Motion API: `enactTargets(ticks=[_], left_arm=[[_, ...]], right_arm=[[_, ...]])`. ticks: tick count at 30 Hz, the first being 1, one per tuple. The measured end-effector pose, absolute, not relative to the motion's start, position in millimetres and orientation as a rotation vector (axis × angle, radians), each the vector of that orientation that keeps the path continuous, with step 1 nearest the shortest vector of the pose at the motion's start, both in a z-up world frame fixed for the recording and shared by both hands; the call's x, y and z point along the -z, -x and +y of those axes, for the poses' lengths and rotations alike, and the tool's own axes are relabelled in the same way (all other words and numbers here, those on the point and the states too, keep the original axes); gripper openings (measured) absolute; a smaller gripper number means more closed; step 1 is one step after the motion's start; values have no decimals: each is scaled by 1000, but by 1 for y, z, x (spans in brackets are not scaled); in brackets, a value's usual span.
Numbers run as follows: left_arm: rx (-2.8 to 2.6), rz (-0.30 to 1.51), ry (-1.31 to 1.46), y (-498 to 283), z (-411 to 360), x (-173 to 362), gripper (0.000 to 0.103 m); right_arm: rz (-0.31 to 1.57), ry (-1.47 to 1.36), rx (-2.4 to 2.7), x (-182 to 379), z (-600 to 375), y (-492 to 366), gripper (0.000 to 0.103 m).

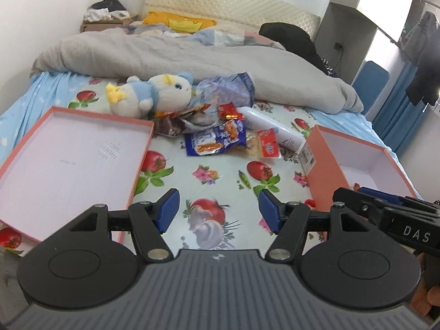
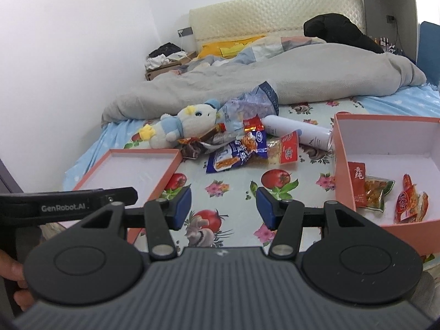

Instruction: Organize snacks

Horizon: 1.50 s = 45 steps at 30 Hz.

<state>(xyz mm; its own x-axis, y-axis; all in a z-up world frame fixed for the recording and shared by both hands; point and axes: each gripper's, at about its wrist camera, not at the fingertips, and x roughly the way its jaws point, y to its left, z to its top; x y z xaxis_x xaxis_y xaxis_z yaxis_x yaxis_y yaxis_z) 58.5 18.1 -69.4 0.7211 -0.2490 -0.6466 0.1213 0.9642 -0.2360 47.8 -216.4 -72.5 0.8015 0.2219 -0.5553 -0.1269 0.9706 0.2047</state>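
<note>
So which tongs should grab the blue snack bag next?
Probably the right tongs: open, empty, and beside the deep box already holding snacks. The blue snack bag lies just ahead. The left tongs sit nearer the lid.

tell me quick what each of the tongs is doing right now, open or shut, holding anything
Left tongs: open, holding nothing, above the bedsheet.
Right tongs: open, holding nothing, above the same sheet.
</note>
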Motion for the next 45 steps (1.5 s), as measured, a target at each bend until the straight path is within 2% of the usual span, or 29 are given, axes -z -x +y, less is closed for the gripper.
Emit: enactTargets(ticks=[19, 35, 45], left_arm=[[167, 797, 181, -148, 39, 135, 69], [182, 731, -55, -252, 3, 167, 69], [192, 745, -70, -319, -1, 189, 68]], right_arm=[[706, -119, -149, 112, -212, -126, 55], [725, -153, -127, 152, -224, -225, 55], [729, -145, -123, 162, -224, -283, 55]])
